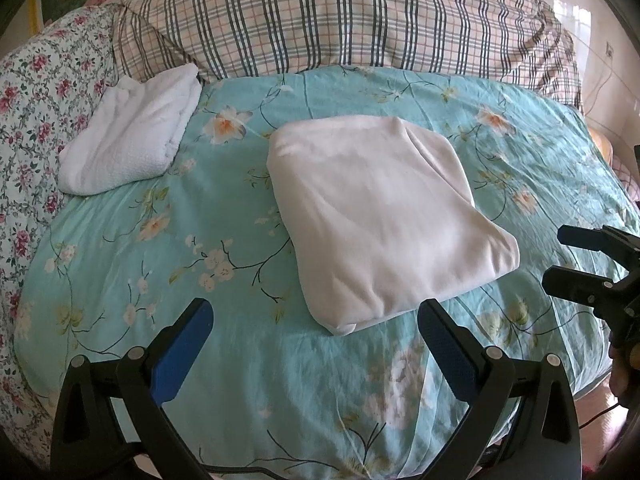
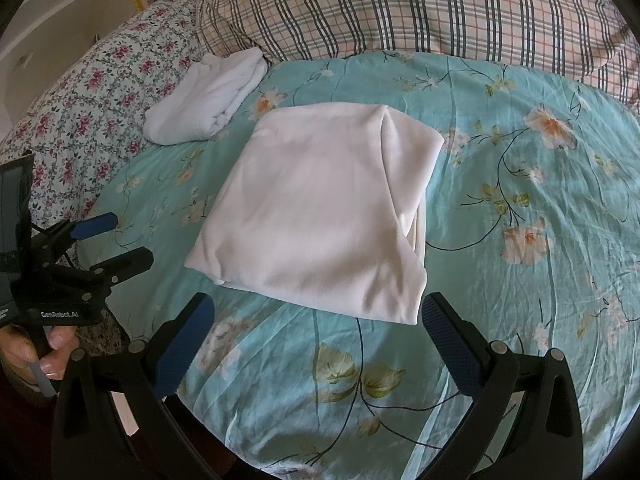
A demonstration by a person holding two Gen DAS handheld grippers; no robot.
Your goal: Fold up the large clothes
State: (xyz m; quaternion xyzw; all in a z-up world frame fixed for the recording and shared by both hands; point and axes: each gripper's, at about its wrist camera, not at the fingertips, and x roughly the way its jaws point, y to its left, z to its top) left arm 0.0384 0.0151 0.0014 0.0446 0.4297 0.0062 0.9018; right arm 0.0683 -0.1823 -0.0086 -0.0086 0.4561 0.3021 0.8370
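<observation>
A large white garment [image 1: 384, 216] lies folded into a thick square on the teal floral bedspread [image 1: 180, 240]; it also shows in the right wrist view [image 2: 320, 208]. My left gripper [image 1: 316, 316] is open and empty, held just short of the fold's near corner. My right gripper [image 2: 318, 312] is open and empty, held above the fold's near edge. The right gripper also shows at the right edge of the left wrist view [image 1: 560, 256], and the left gripper shows at the left of the right wrist view [image 2: 128, 236].
A second folded white cloth [image 1: 132, 136] lies at the far left of the bed, also in the right wrist view [image 2: 208, 100]. A plaid quilt [image 1: 340, 20] is bunched along the back. A pink-flowered sheet [image 1: 36, 120] covers the left side.
</observation>
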